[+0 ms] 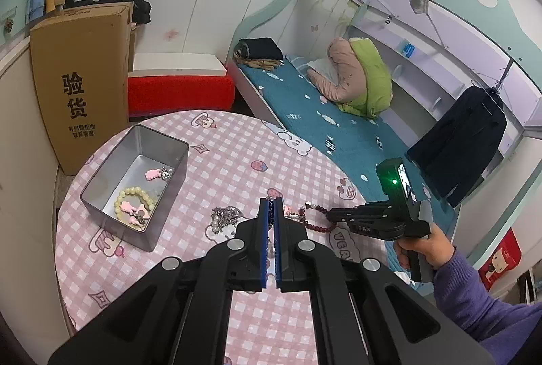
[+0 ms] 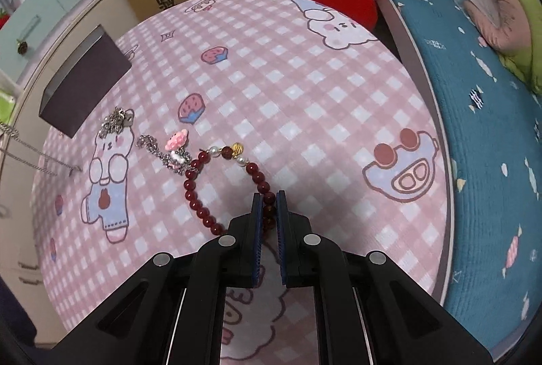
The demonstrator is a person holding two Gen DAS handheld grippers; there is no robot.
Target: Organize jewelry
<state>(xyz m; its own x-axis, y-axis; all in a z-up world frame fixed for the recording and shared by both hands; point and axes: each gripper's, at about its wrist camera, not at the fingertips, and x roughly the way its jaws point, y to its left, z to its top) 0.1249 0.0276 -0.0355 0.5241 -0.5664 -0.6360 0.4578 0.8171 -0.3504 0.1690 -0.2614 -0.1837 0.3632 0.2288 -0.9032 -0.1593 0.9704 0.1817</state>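
Left wrist | left gripper (image 1: 271,205) jaws pinching chain (image 1: 270,212) | right gripper (image 2: 270,197) jaws pinching red bracelet (image 2: 203,216) | "DAS"

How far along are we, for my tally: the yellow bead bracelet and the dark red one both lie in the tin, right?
Only the yellow bead bracelet lies in the tin. The dark red bracelet lies on the tablecloth, the right gripper shut on its beads; the right wrist view shows it.
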